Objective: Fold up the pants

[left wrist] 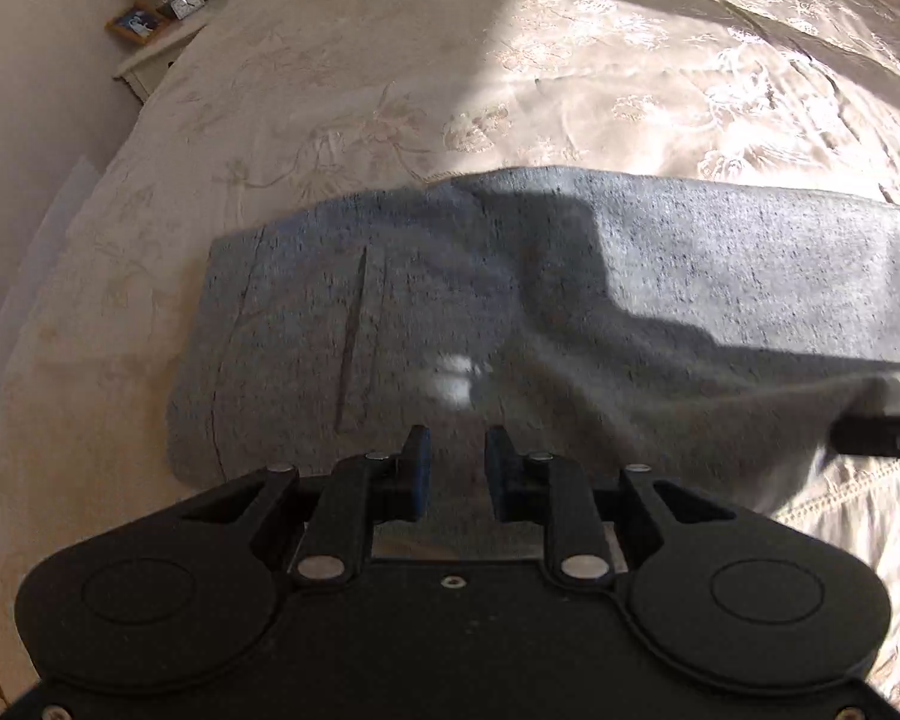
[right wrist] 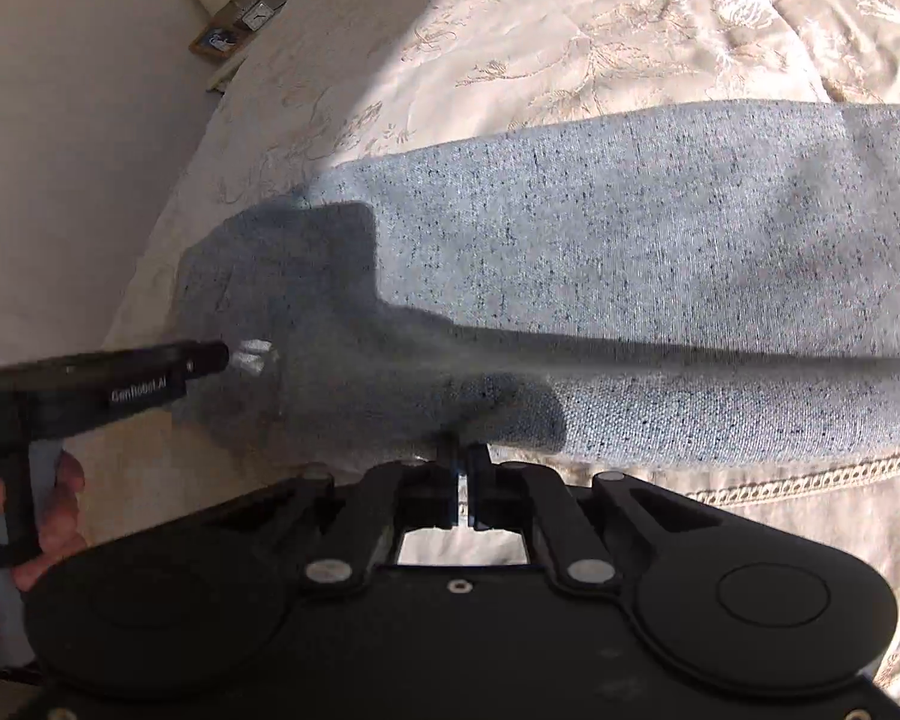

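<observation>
Grey-blue speckled knit pants (left wrist: 570, 300) lie flat across a cream embroidered bedspread (left wrist: 342, 90), one gripper on each side of them.

Left wrist view only: left gripper (left wrist: 457, 450) over the waist end, blue pads parted with a clear gap, nothing between them; a small white tag (left wrist: 453, 381) just ahead; the right gripper is only a dark tip at the right edge. Right wrist view only: right gripper (right wrist: 461, 459) with jaws closed tight, pinching the near edge of the pants; the long leg running right in sunlight; a hand (right wrist: 54, 510) on the left gripper's handle. Both views: white nightstand (left wrist: 150, 57) holding a lamp, small clock and framed photo. No containers.
</observation>
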A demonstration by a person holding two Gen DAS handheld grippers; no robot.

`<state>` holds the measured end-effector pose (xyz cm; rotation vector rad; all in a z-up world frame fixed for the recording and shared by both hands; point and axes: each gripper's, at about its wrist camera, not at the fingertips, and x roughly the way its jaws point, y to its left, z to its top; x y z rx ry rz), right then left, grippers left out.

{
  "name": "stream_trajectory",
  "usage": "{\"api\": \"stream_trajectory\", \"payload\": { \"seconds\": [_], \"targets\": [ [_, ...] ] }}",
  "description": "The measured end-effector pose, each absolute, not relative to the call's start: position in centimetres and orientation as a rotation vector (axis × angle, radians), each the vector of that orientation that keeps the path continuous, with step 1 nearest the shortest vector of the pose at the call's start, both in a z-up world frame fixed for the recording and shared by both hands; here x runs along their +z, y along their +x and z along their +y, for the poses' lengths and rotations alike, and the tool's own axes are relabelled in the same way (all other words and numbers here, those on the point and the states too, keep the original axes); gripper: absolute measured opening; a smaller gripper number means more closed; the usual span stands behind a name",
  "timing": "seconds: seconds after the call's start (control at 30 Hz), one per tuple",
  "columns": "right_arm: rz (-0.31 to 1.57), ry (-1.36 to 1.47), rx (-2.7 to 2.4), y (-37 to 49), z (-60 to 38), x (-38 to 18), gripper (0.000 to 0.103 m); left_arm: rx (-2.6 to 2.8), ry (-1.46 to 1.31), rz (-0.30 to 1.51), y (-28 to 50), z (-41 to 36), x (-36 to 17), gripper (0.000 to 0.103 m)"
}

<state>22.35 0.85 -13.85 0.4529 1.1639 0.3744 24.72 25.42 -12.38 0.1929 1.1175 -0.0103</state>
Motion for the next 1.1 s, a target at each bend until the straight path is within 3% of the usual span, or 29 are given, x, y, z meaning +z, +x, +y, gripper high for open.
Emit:
{"api": "stream_trajectory", "payload": {
  "seconds": [0.17,0.57,0.87,1.1],
  "targets": [
    [1.149,0.507,0.356,26.0,-0.4,-12.8,0.005,-0.097,0.172,1.164,21.6,23.3,-13.5,0.031],
    [1.192,0.503,0.31,31.8,-0.2,-12.7,0.004,-0.134,0.257,1.063,21.2,15.4,-13.1,0.032],
    [1.195,0.52,0.327,32.0,-1.6,-11.6,0.004,0.006,0.282,1.129,22.3,14.3,-15.2,0.032],
    [1.181,0.53,0.329,28.9,-3.8,-10.8,0.004,0.032,0.296,1.068,20.3,13.1,-13.8,0.032]
  ]
}}
